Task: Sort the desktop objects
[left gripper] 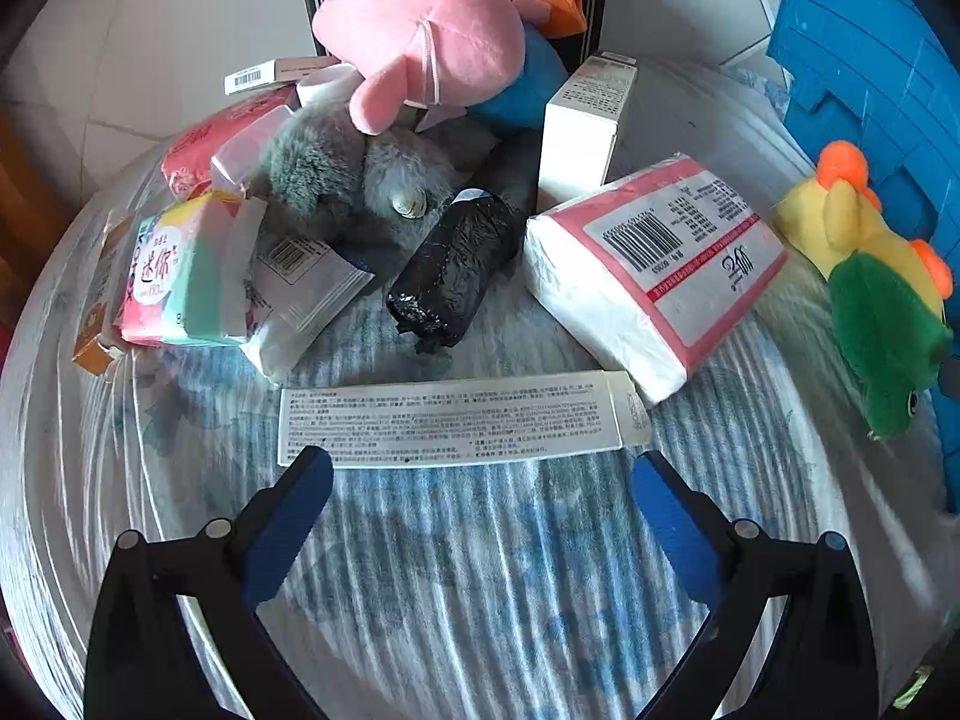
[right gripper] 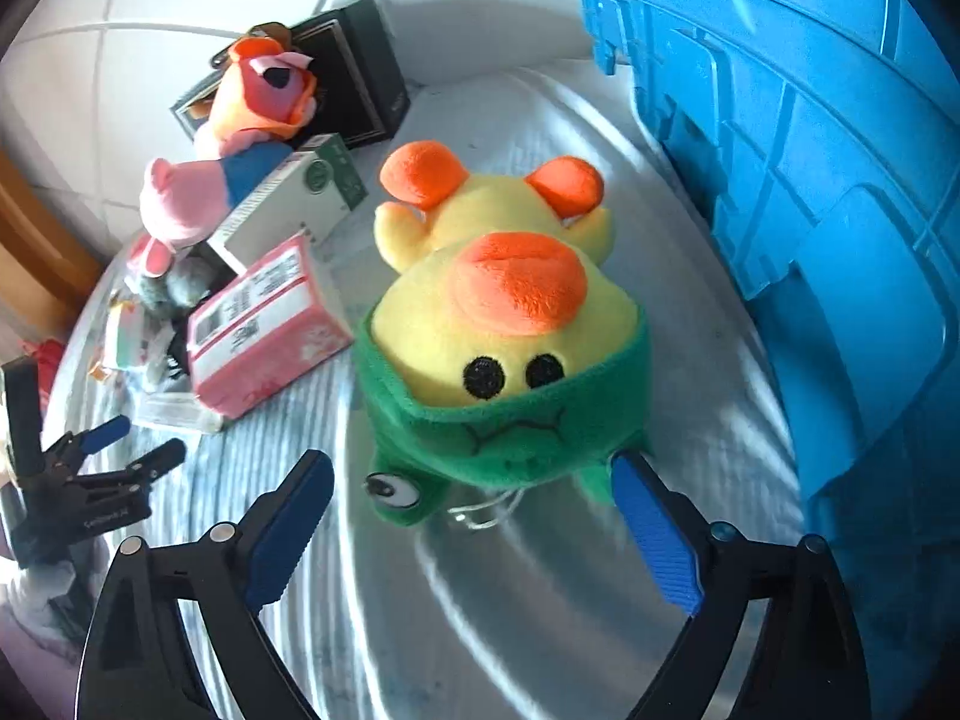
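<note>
Largest in view: a ribbed blue plastic crate (right gripper: pixel 780 180) standing along the right edge of a table under a pale blue-streaked cloth (left gripper: pixel 480 570), interior hidden, so no telling what has been sorted into it. Next in size, a yellow plush duck in a green frog hood (right gripper: pixel 498 330), lying on the cloth just beside the crate and directly ahead of the right gripper (right gripper: pixel 474 510), whose blue pads stand spread wide on either side of the hood's edge with no visible pressure on it; nothing held. Farther left, a heap not yet sorted: a pink plush animal (left gripper: pixel 420 42) atop a grey furry toy (left gripper: pixel 360 174), a pink-and-white pack of tissues (left gripper: pixel 654 270), an upright white carton (left gripper: pixel 582 132), a black wrapped roll (left gripper: pixel 456 264), a pastel packet (left gripper: pixel 174 276). Nearest the left gripper (left gripper: pixel 480 480), likewise spread wide and empty, a long flat white box with fine print (left gripper: pixel 450 420), close to its fingertips. Most of the sorting apparently left to do. Smaller items behind the plush pile cut off and hard to identify, possibly more cartons.
</note>
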Demonstrator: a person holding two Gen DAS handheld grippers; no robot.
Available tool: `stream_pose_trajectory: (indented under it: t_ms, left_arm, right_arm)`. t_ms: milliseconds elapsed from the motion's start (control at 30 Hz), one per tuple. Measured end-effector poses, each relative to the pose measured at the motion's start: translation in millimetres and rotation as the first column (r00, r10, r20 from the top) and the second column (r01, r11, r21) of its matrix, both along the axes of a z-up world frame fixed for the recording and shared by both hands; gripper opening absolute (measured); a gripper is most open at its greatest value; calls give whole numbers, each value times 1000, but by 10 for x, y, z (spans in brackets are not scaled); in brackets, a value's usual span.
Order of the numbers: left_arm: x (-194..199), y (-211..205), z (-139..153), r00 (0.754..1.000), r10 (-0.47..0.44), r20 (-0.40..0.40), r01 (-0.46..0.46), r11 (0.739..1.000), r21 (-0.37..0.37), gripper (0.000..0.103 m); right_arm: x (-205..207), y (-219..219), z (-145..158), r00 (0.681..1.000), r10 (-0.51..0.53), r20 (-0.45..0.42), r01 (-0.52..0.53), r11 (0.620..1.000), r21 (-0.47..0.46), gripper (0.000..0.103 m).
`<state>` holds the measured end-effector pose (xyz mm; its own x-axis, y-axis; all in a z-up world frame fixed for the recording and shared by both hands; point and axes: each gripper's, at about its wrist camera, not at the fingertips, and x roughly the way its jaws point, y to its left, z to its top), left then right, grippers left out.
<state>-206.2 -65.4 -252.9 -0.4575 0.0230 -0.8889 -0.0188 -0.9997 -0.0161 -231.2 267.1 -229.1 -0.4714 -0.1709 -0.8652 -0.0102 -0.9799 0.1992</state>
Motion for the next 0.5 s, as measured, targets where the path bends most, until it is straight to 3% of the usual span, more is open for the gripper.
stream_pose_trajectory:
  t_ms: [267,400,467,500]
  left_arm:
    - [-245,111,-127,991,-124,54,128,988,-90,102]
    - [-122,-114,-174,994,-77,75,87,987,-132,101]
    - [-68,-280,-242,993,-13,119,30,990,-141,97]
    - [-41,-400,-246,992,25,124,-13,996,-94,94]
  right_arm:
    - [-241,127,-97,999,-15,49,14,1000,28,102]
    - [-344,46,-25,1000,15,22,-16,998,56,103]
    - [-386,-47,-63,997,56,61,-57,998,18,101]
    - [-380,-123,-87,993,83,80,-84,996,7,97]
